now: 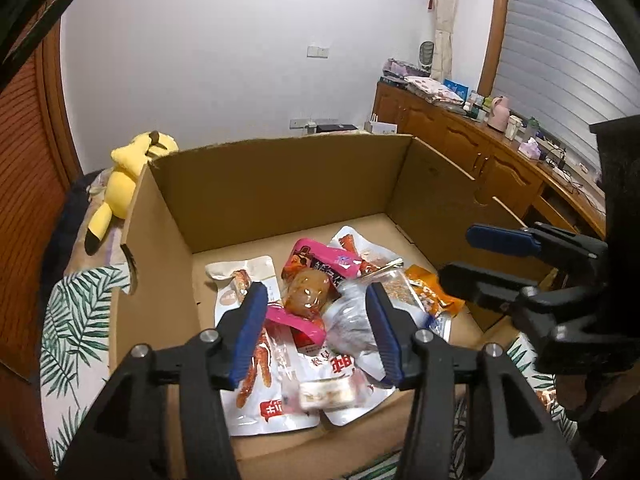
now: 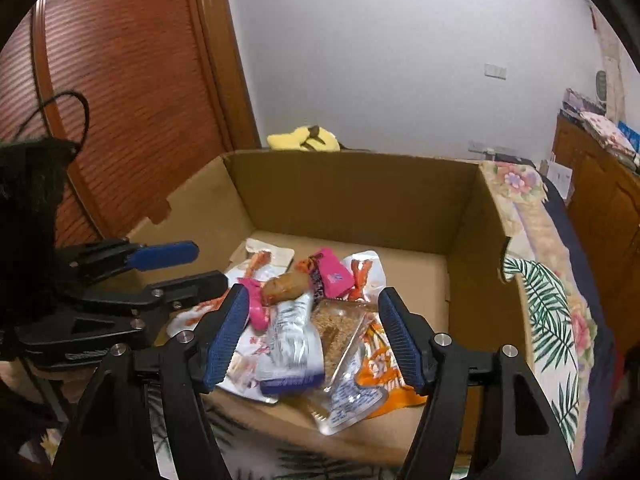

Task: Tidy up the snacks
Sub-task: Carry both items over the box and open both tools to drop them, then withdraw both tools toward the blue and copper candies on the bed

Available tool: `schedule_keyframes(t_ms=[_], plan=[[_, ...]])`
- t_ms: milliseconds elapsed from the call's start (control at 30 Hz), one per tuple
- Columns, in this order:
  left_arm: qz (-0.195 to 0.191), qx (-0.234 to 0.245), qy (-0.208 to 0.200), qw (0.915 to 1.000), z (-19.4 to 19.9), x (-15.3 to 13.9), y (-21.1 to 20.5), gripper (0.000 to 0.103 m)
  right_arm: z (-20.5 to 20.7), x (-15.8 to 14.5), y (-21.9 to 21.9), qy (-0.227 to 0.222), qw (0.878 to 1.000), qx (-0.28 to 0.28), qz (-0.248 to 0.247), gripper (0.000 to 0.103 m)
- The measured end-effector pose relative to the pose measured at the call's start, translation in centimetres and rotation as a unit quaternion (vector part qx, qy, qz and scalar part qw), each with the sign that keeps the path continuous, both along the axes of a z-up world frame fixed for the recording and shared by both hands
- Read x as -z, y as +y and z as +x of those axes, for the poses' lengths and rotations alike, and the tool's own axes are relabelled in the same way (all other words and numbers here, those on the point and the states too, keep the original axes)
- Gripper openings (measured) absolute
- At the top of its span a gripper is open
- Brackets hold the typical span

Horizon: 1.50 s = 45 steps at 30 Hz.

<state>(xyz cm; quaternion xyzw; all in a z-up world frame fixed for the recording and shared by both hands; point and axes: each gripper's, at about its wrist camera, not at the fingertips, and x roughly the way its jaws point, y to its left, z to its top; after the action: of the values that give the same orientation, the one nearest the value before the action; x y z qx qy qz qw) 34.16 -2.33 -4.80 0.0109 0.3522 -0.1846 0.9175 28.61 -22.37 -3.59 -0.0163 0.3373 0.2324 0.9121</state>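
An open cardboard box (image 1: 280, 184) (image 2: 352, 196) sits on a bed and holds a pile of snack packets. In the pile are a pink packet (image 1: 316, 260) (image 2: 332, 272), a clear pouch with a brown snack (image 1: 306, 294) (image 2: 286, 284), a white packet with red chicken feet (image 1: 256, 364), an orange packet (image 1: 430, 292) (image 2: 384, 364) and a silvery packet (image 2: 292, 340). A small white packet (image 1: 326, 394) looks blurred below my left gripper. My left gripper (image 1: 316, 332) (image 2: 192, 268) is open and empty above the pile. My right gripper (image 2: 312, 340) (image 1: 468, 256) is open and empty over the pile.
A yellow plush toy (image 1: 124, 176) (image 2: 304, 138) lies behind the box. The bedspread (image 1: 72, 320) (image 2: 548, 292) has a leaf pattern. A wooden cabinet (image 1: 472, 148) with clutter on top runs along the right wall. A wooden door (image 2: 132, 120) stands at the left.
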Motion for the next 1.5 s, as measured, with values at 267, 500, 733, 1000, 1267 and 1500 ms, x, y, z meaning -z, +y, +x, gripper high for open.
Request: schedule_keyframes(t_ms=[267,500,733,1000,1267,1500], plan=[[-0.006,0.015,-0.015,0.9998,-2.8,-1.4,-0.5,0.052,-6.7,-2.3,-3.7,-0.038,0.998,0.028,0.028,0.069],[-0.02,0.026,-0.016,0.9993,-5.8,-1.8,-1.3,0.06,-11.5,-3.6,-7.5,-0.052,0.996,0.058,0.046,0.069],[-0.02,0.038,-0.038,0.9983,-9.6,-2.0,-2.3,0.086,-14.8,-2.5,-10.1,-0.044,0.995,0.083,0.038,0.069],[-0.022,0.053,-0.043,0.9974,-13.4,-1.7,-3.4,0.087,-17.2,0.6,-11.4,-0.017,0.994,0.099,0.036,0.069],[-0.056,0.043,-0.014,0.9974,-16.2,1.1,-2.8,0.087,-18.9,3.9,-11.3,0.014,0.994,0.099,0.03,0.067],[-0.066,0.026,0.006,0.9975,-17.9,4.0,-3.1,0.087,-18.3,7.3,-11.0,0.048,0.992,0.114,0.007,0.055]])
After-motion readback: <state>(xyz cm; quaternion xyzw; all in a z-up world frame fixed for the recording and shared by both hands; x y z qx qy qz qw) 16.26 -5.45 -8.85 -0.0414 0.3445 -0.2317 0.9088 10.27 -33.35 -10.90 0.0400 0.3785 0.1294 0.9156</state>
